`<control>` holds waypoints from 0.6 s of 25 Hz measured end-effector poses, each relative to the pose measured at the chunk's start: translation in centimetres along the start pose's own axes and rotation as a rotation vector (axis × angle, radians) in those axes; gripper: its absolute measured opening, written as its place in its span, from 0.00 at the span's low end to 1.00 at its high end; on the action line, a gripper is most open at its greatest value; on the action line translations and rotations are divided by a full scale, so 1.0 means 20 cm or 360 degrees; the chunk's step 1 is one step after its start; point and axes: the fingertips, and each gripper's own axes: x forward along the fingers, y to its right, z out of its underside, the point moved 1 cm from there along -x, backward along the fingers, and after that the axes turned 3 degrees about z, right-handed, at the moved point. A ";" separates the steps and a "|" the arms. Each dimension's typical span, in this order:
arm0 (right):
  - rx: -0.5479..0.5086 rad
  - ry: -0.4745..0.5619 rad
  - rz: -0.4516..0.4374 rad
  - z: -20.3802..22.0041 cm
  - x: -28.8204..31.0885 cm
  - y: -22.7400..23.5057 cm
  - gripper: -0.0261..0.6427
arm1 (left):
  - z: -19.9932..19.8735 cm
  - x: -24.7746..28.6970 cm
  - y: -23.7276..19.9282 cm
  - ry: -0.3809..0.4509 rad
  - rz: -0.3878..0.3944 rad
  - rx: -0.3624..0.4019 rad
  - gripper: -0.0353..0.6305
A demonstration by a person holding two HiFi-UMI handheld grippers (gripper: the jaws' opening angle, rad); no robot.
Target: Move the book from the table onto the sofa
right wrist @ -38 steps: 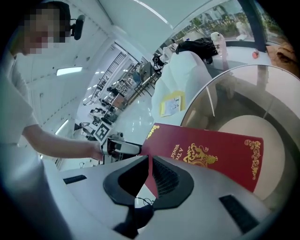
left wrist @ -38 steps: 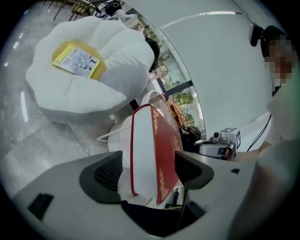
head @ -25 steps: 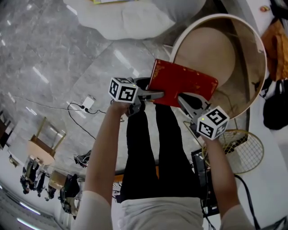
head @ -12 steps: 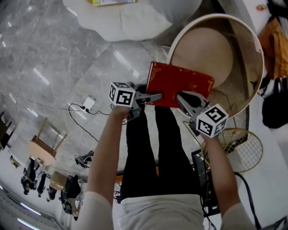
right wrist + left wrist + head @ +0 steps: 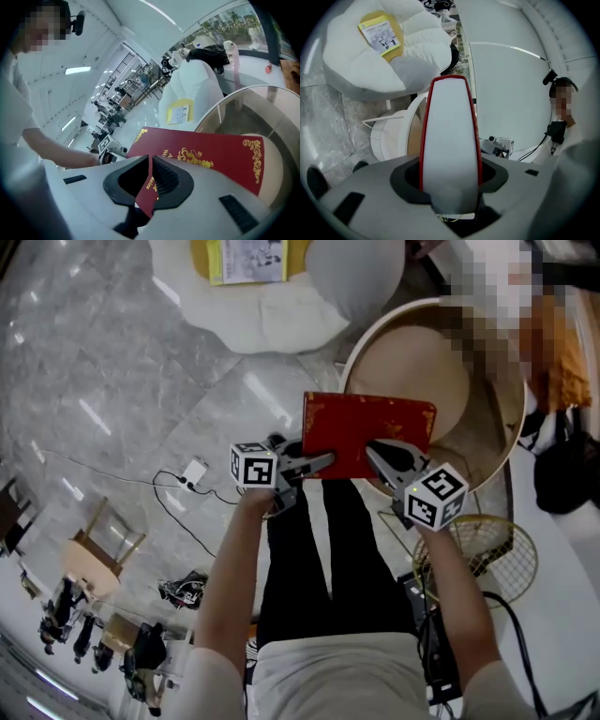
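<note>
The red book with gold ornament hangs in the air over the near edge of the round table, held between both grippers. My left gripper is shut on its left end. Its jaws have just been closing, with the book between them. In the left gripper view the book shows edge-on, white pages between red covers, and the left gripper clamps it. My right gripper is shut on the near long edge. In the right gripper view the right gripper pinches the cover of the book. The white sofa lies beyond.
A yellow book lies on the sofa cushion. A power strip with its cable is on the marble floor at left. A wire stool and a black bag stand at right. The person's legs are below the book.
Both grippers have risen with the book, which has come off the table and turned more level. The sofa and its yellow book show more fully at the top.
</note>
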 end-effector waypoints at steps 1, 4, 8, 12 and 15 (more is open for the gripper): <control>-0.0005 0.0005 -0.0001 -0.02 -0.02 -0.01 0.10 | -0.01 0.00 0.02 0.0028 -0.0001 0.0003 0.41; -0.0011 0.0024 -0.0004 -0.07 -0.07 -0.03 0.10 | -0.04 0.00 0.07 0.0102 -0.0005 0.0009 0.41; -0.0013 0.0045 0.0005 -0.14 -0.15 -0.03 0.11 | -0.07 0.02 0.15 0.0187 0.0010 -0.0007 0.40; -0.0003 0.0054 0.0020 -0.14 -0.16 0.00 0.10 | -0.09 0.03 0.17 0.0262 0.0047 -0.0026 0.40; 0.0002 0.0058 0.0031 -0.15 -0.10 0.01 0.10 | -0.13 0.00 0.15 0.0295 0.0059 -0.0022 0.40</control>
